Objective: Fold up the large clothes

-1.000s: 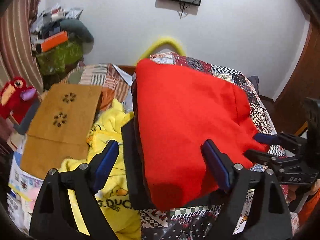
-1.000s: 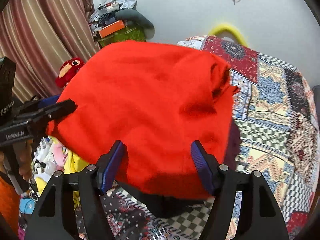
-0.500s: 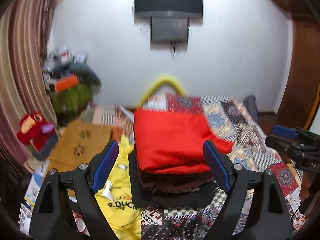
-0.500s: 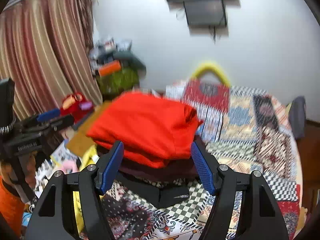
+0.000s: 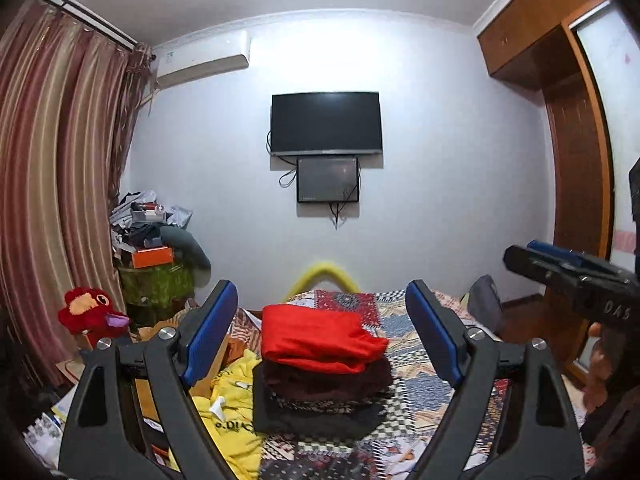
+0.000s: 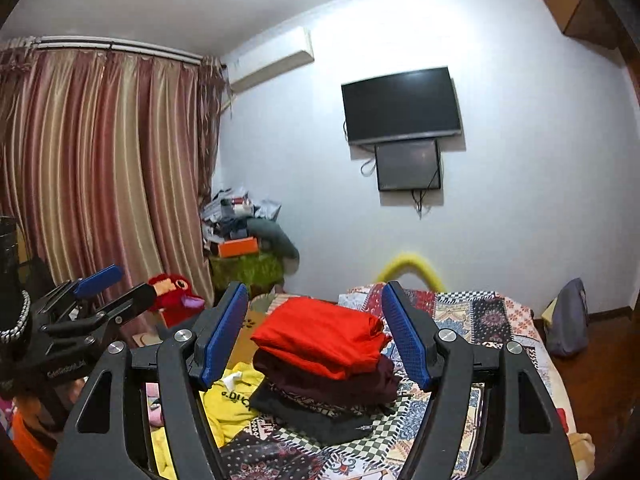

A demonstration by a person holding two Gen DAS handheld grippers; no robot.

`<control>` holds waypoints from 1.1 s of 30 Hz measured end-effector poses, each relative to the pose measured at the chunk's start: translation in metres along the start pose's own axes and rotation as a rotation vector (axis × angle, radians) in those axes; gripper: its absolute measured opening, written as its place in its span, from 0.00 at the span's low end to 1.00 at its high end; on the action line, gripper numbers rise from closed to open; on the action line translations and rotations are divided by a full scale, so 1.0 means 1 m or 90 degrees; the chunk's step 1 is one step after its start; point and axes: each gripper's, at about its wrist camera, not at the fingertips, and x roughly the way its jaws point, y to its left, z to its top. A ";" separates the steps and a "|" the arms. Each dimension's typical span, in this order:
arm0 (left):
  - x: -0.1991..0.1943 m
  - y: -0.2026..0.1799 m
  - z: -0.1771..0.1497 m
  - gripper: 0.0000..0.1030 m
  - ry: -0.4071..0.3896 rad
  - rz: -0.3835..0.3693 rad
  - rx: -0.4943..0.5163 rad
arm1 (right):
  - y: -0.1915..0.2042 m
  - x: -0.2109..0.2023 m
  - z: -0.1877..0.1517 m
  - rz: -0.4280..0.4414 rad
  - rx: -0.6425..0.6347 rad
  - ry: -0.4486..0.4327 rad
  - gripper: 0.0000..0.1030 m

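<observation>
Blue-padded left gripper and right gripper level, agape

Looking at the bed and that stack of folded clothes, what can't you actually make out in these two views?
- Yellow garment: print cut off by the left gripper finger, both views.
- Black bottom item of the stack: type unclear, covered by the maroon piece and red garment.
- Yellow arch: blurred, base behind the bed.

both grippers have drawn back from the red garment.

Wall-mounted television, red plush toy
</observation>
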 end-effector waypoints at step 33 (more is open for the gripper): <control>-0.021 -0.006 -0.037 1.00 0.033 0.026 -0.026 | 0.006 -0.015 -0.032 -0.080 0.003 0.014 0.99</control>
